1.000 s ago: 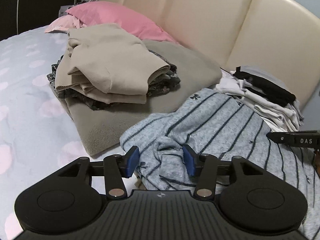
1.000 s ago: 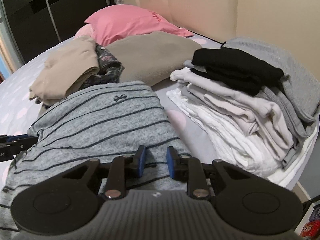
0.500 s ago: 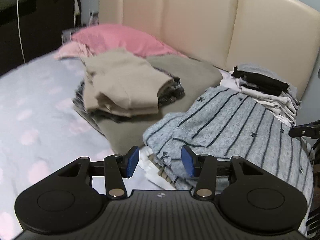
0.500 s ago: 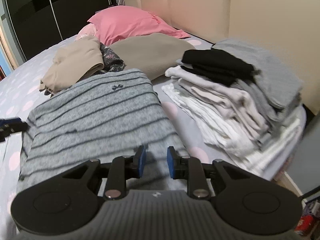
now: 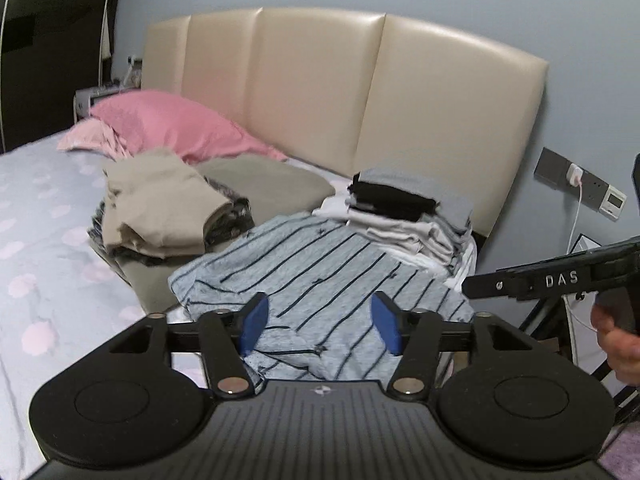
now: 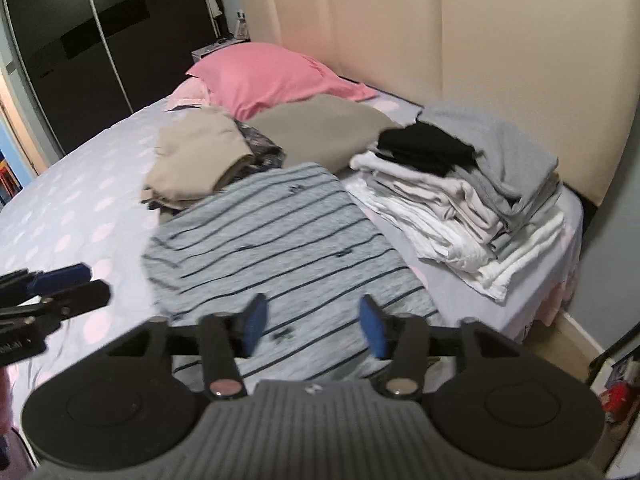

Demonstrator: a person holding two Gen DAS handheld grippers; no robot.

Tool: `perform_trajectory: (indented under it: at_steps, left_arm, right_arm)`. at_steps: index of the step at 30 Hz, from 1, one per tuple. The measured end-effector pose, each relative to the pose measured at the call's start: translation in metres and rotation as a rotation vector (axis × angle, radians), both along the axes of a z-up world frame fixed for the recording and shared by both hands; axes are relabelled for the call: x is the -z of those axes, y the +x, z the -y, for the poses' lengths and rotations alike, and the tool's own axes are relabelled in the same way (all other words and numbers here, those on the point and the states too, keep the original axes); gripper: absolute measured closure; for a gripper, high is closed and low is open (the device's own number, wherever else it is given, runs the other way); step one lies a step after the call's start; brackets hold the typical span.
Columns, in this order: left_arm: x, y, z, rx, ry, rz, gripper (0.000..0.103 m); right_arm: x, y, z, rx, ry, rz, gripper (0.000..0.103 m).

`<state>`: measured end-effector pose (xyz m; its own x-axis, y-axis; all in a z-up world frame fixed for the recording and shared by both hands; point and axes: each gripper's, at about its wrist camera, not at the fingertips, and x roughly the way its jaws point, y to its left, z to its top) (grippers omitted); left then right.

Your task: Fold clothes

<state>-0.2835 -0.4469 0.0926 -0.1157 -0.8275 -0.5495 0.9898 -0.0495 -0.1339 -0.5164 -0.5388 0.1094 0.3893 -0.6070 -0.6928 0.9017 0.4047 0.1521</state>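
Both grippers hang open above a folded grey striped knit shirt (image 5: pixel 316 264) at the near edge of the polka-dot bed (image 5: pixel 36 240).

The left gripper (image 5: pixel 318 322) and right gripper (image 6: pixel 310 322) each have blue pads spread wide, holding nothing. The left view alone shows a hand (image 5: pixel 618 344) on the right tool and a wall socket (image 5: pixel 576 174); the right view alone shows dark sliding wardrobe doors (image 6: pixel 80 44). A stack of white, grey and black folded clothes (image 6: pixel 472 184) sits by the cream padded headboard (image 5: pixel 360 100).
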Motion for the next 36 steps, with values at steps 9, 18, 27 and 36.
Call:
perform_trajectory:
  at_steps: [9,18,27,36]
  left_arm:
    - [-0.001,0.001,-0.029,-0.107,0.063,0.062,0.034]
    - [0.023,0.009,-0.042,-0.116,0.118,0.038,0.034]
    - [0.028,0.006,-0.045,-0.105,0.121,0.080,0.034]
    - [0.029,0.001,-0.045,-0.095,0.124,0.116,0.034]
  right_arm:
    - [-0.010,0.020,-0.089,0.110,-0.161,0.012,0.024]
    - [0.008,0.027,-0.122,0.248,-0.231,0.047,0.021]
    - [0.018,0.047,-0.134,0.231,-0.273,0.025,0.020]
    - [0.018,0.050,-0.135,0.240,-0.289,0.014,0.020]
